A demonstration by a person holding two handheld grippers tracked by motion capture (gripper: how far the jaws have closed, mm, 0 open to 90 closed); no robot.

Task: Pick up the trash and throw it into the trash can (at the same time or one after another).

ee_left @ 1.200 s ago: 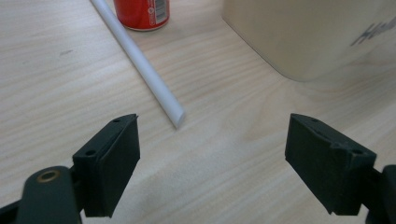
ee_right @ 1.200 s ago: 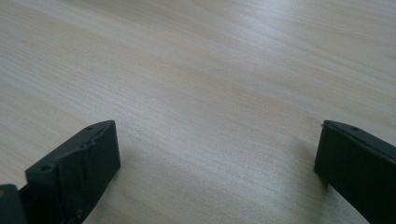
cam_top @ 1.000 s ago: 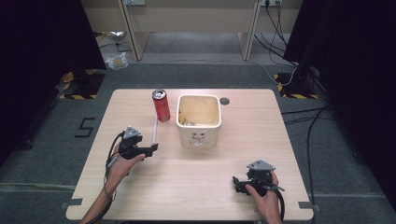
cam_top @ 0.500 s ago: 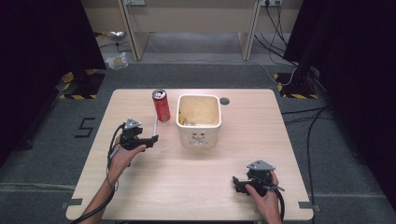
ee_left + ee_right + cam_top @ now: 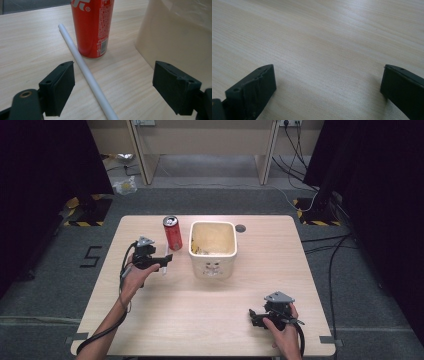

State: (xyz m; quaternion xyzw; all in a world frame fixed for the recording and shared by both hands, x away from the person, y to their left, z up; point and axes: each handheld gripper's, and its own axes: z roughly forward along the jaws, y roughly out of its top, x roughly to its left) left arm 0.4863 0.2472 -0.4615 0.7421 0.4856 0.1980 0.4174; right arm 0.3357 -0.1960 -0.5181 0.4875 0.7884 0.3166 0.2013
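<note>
A red drink can [image 5: 172, 233] stands upright on the wooden table [image 5: 150, 320], left of a cream square bin [image 5: 212, 247]. A white straw [image 5: 164, 268] lies flat on the table just in front of the can. My left gripper [image 5: 165, 258] is open, low over the straw, and points at the can. In the left gripper view the straw [image 5: 85, 70] runs diagonally between the wide-open jaws of that gripper [image 5: 120, 92], with the can [image 5: 92, 25] behind it and the bin wall [image 5: 180, 32] at right. My right gripper [image 5: 252, 316] rests open near the front right edge, its jaws [image 5: 329, 92] over bare wood.
A small dark round spot [image 5: 240, 227] marks the table behind the bin. The bin holds some pale scraps. Cables [image 5: 325, 245] trail over the grey floor at the right, and a wooden desk [image 5: 200, 140] stands beyond the table.
My left gripper has moved forward, away from the person and toward the can, and now straddles the straw. The right gripper has stayed where it was.
</note>
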